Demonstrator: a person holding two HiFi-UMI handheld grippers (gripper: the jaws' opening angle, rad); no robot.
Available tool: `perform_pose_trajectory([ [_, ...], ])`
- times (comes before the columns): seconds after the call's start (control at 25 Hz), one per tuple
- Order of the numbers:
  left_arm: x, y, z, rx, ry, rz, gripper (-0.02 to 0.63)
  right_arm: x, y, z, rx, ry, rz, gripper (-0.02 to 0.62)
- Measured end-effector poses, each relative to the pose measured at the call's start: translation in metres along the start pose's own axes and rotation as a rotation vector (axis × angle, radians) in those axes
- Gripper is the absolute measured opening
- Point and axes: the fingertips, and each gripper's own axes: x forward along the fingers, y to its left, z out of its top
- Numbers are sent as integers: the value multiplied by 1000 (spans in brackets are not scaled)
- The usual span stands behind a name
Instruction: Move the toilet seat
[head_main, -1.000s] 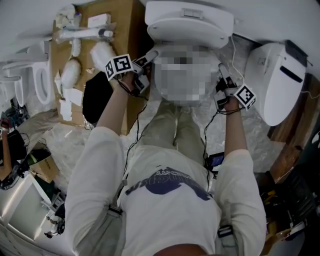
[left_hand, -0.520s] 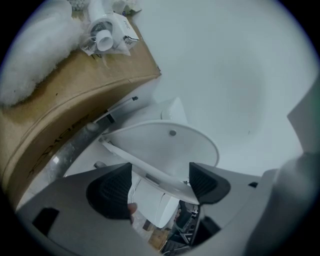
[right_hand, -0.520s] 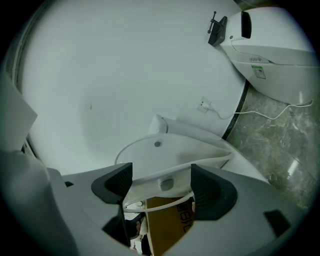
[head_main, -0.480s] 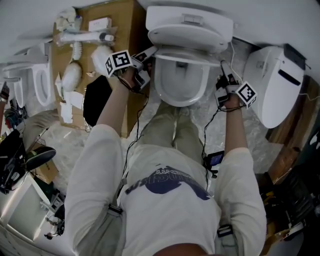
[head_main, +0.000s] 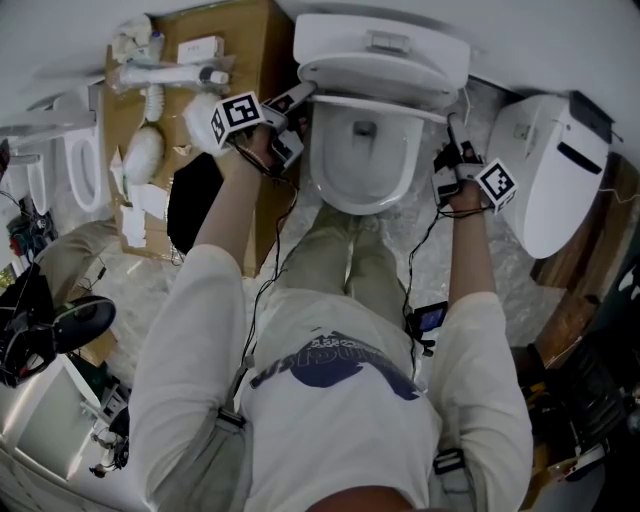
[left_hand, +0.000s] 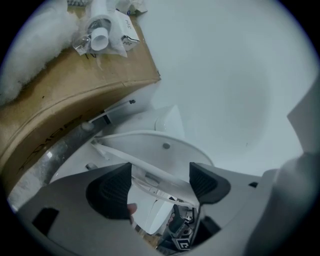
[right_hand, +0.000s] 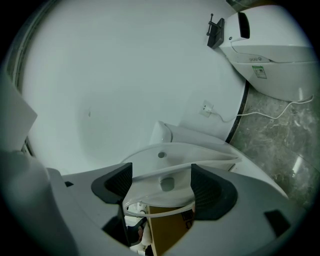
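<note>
The white toilet seat (head_main: 372, 101) stands tipped up with its lid against the tank (head_main: 380, 40), and the bowl (head_main: 360, 155) lies uncovered below it. My left gripper (head_main: 298, 100) is at the seat's left edge and my right gripper (head_main: 452, 128) at its right edge. In the left gripper view the seat's rim (left_hand: 150, 150) runs slantwise between the dark pads, with the left gripper (left_hand: 160, 182) shut on it. In the right gripper view the seat (right_hand: 175, 160) fills the gap between the pads, and the right gripper (right_hand: 161, 186) is shut on it.
A cardboard box (head_main: 250, 40) with packed plumbing parts stands left of the toilet, with a black bag (head_main: 190, 195) below it. A second toilet (head_main: 555, 170) stands at the right and a cable runs over the marble floor (head_main: 510, 290). More white fixtures (head_main: 60, 160) are at the far left.
The seat has swung up from over the bowl toward the tank, uncovering the bowl. Both grippers have moved up and back with it.
</note>
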Motion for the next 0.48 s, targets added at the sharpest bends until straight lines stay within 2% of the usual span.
perform_pose_trajectory([
  [0.48, 12, -10, 21, -42, -65, -55, 345, 17, 6, 15, 20, -65, 31, 376],
])
